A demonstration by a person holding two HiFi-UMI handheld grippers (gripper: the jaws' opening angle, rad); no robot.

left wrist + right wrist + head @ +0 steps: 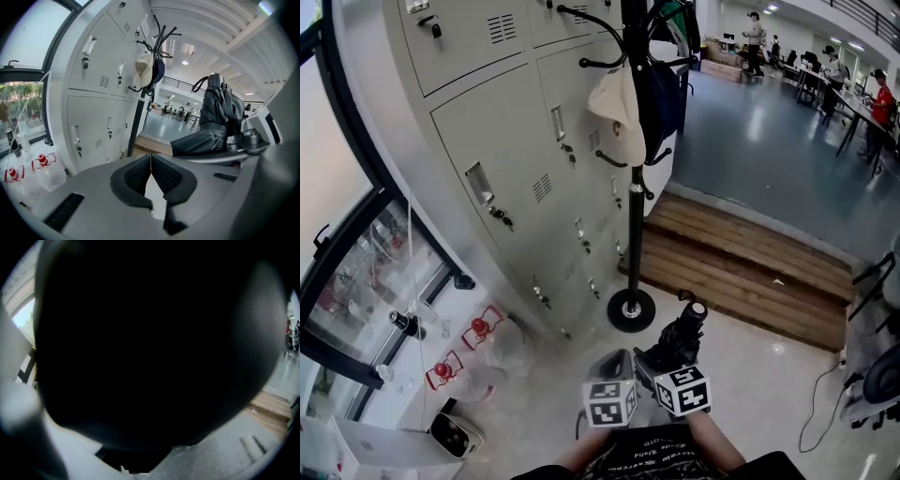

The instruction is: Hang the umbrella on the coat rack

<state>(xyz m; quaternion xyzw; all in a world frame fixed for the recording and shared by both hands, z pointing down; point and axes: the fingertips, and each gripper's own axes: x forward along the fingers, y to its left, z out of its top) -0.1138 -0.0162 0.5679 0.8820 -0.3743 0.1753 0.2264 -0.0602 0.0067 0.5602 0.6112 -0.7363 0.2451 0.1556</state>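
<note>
Black umbrella (679, 339) folded, fabric bunched; held in right gripper (666, 361)

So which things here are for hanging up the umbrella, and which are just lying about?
For the job: umbrella, in the right claw; coat rack.
Just there: lockers, hat, bottles, wooden step.

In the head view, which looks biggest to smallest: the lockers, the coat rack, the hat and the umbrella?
1. Lockers
2. Coat rack
3. Hat and umbrella: they look about alike, and the umbrella is nearer the camera, so I won't rank them.
</note>
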